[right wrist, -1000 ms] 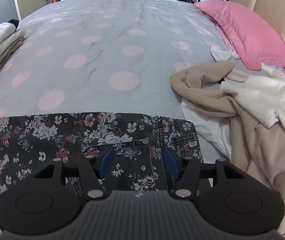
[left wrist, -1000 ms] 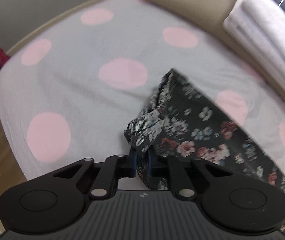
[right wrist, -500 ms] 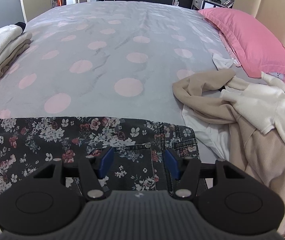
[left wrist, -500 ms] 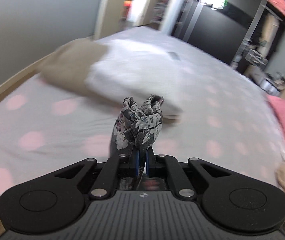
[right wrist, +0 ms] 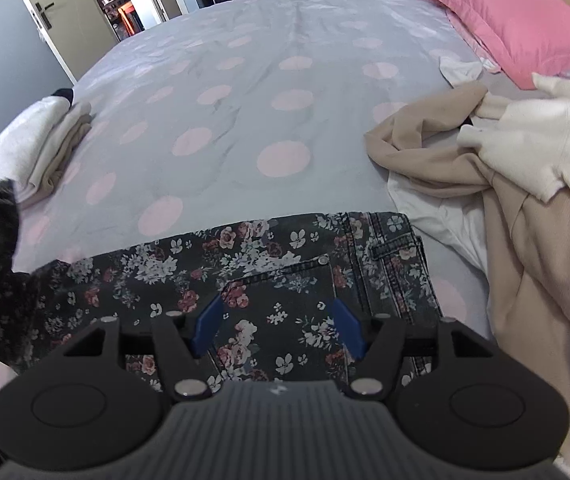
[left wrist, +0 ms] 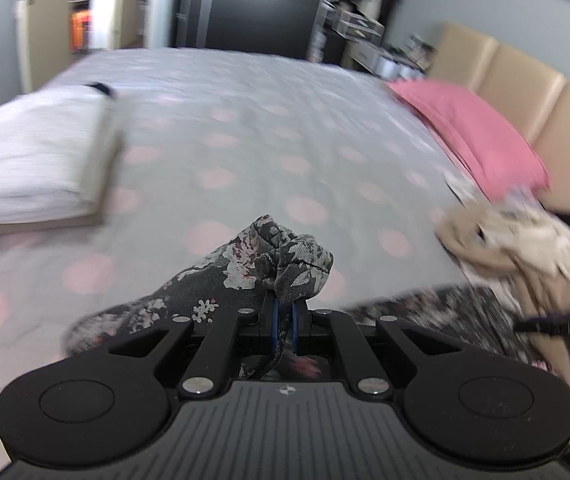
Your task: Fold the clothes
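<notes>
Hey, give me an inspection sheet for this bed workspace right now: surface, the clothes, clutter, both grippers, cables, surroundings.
Surface: grey bedsheet with pink dots, lightly creased.
Job's things: floral jeans lying flat at the near edge, one end bunched and lifted; folded stack on the left.
Clutter: loose beige and cream garments heaped on the right; pink pillow.
Grippers: left gripper shut on the jeans' bunched end; right gripper open above the jeans, its jaws just opened further.
Cables: nothing seen.
Surroundings: open door, dark wardrobe, padded headboard.
</notes>
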{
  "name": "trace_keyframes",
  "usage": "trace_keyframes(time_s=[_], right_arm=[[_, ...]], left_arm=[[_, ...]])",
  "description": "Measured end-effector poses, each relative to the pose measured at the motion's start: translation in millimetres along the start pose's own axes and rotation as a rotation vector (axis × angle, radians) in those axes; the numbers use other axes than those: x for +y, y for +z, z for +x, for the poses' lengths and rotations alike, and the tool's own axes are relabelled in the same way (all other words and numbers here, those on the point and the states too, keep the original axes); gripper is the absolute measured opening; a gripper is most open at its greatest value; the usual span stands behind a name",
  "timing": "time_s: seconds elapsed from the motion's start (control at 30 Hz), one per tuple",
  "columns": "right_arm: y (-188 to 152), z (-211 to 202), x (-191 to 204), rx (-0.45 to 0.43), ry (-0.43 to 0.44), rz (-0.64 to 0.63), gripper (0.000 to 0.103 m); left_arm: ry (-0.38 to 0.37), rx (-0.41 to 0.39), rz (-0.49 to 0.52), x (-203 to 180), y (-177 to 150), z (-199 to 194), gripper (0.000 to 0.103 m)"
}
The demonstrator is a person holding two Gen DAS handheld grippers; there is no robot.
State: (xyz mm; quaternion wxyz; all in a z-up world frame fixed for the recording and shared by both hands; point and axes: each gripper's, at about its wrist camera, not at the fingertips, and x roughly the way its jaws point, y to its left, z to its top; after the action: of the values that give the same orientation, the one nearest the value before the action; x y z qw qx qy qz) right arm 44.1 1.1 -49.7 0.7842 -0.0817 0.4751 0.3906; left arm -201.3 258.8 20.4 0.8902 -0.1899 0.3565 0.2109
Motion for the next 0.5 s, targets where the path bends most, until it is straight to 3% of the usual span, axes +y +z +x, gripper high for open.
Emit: trace_keyframes(time_s=[0.27, 0.5], right_arm=[[-19.7, 24.9, -10.8, 0.145, 0.101, 0.126, 0.067], [-39.3, 48.9, 22.2, 0.235, 0.212, 0.137, 0.067]], left_arm=[[-0.035, 0.175, 0.272, -77.9, -69.6, 50.9, 0.004], [-0.012, 0.298, 0.498, -96.4, -134.8, 67.5, 0.006]])
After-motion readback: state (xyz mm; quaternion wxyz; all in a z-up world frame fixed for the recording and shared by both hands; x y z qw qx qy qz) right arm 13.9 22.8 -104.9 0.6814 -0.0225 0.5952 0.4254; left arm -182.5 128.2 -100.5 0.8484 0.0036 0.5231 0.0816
